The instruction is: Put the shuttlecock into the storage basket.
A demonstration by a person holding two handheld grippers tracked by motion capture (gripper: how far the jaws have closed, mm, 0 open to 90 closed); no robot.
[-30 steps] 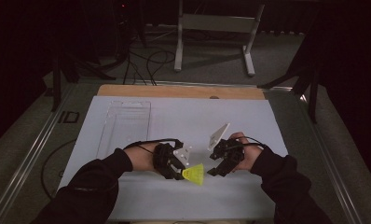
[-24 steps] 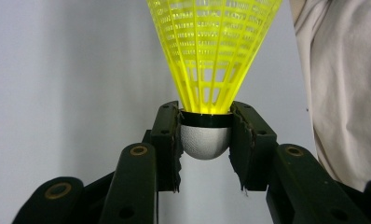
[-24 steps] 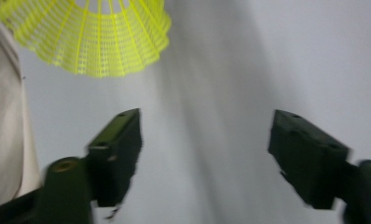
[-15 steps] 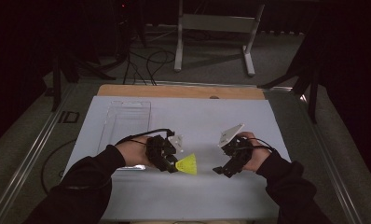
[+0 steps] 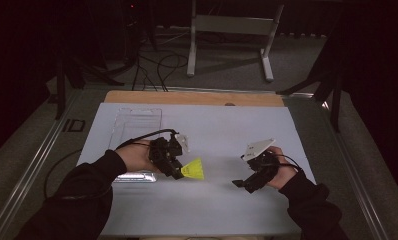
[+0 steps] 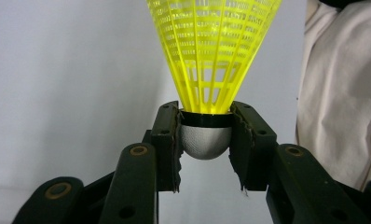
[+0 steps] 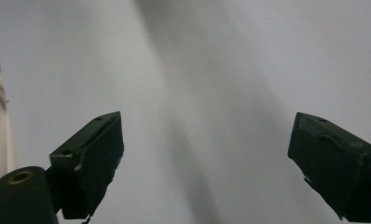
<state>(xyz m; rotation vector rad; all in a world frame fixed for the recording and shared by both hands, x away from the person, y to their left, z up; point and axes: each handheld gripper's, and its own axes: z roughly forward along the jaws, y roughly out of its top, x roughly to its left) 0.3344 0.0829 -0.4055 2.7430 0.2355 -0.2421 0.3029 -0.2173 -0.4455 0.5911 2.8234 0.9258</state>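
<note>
Left gripper [image 5: 179,170]: jaws clamped on the grey rounded cork of the yellow shuttlecock [image 5: 194,169]; in the left gripper view the two pads press against the cork from both sides, just below its black band.
Shuttlecock position: held left of the middle of the surface [image 5: 222,210], skirt pointing toward the right edge, roughly midway between far and near edges.
Right gripper [image 5: 243,184]: jaws spread wide, having just been opening, with nothing between them; the right gripper view shows bare white sheet between the two black jaws.
Gap between grippers: the two stand well apart, with an unoccupied stretch of white sheet between the shuttlecock skirt and the right gripper.
Open room: the far right quarter, the centre strip and the whole near edge of the surface carry nothing; the right gripper sits close to the right edge.
Far edge: a bare wooden strip [image 5: 197,98] runs along it beyond the white sheet.
Container: a clear plastic tray [image 5: 136,125] lies near the far left corner, just beyond the left hand [image 5: 137,156]; whether it holds anything cannot be told.
</note>
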